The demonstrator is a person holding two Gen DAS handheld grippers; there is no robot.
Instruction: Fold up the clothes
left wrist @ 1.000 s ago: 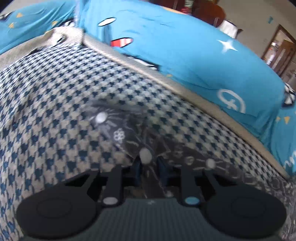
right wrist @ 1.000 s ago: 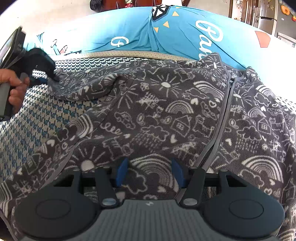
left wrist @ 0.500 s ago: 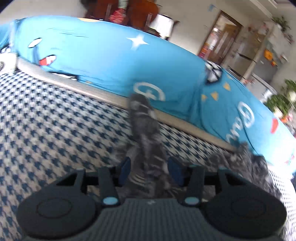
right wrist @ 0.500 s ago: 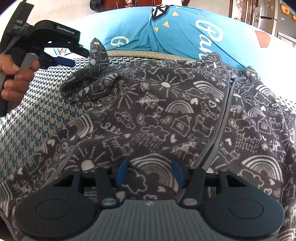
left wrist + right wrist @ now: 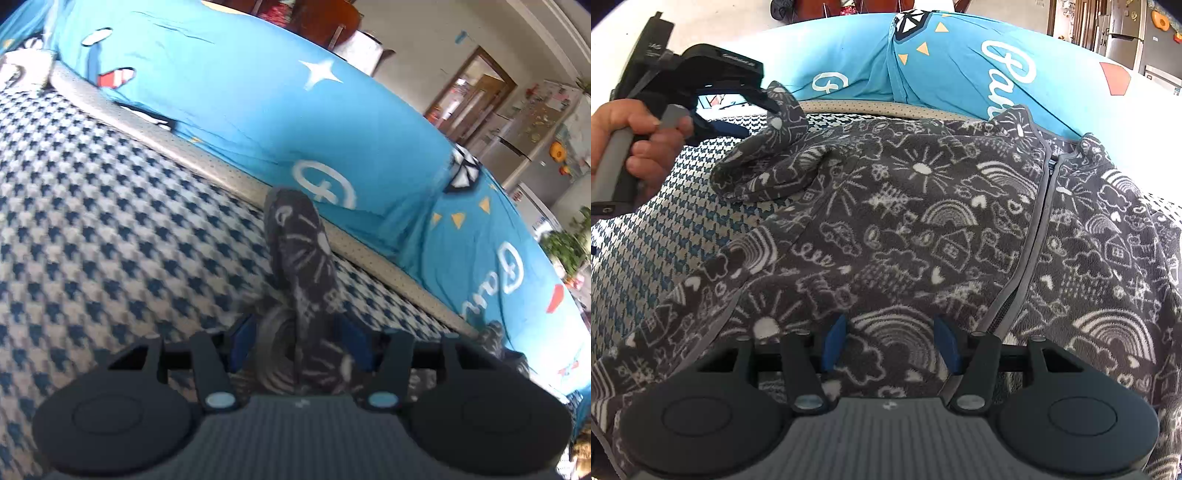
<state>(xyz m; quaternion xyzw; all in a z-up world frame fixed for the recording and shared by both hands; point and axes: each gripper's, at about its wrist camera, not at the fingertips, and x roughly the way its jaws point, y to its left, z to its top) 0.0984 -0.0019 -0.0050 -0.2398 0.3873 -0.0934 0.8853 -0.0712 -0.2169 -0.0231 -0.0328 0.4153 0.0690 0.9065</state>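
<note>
A dark grey fleece jacket (image 5: pixel 923 221) with white doodle print lies spread on the houndstooth cover (image 5: pixel 665 240), its zipper (image 5: pixel 1034 240) running down the right half. My right gripper (image 5: pixel 890 343) rests low over the jacket's front hem, jaws open, the fabric flat beneath them. At top left a hand (image 5: pixel 635 140) holds my left gripper (image 5: pixel 750 110) at the raised sleeve (image 5: pixel 768 166). In the left wrist view the sleeve end (image 5: pixel 295 251) stands upright between the blue pads (image 5: pixel 242 343) of my left gripper (image 5: pixel 299 332), whose jaws are opening, with gaps at the sides.
Bright blue printed bedding (image 5: pixel 258 110) piles up behind a beige piped edge (image 5: pixel 207 162) along the far side. The houndstooth cover (image 5: pixel 110 221) lies bare left of the jacket. A doorway and fridge (image 5: pixel 535 122) stand far back.
The left gripper went from shut on the sleeve to open, swinging right and lifting the sleeve end toward the jacket body. The right gripper stayed still.
</note>
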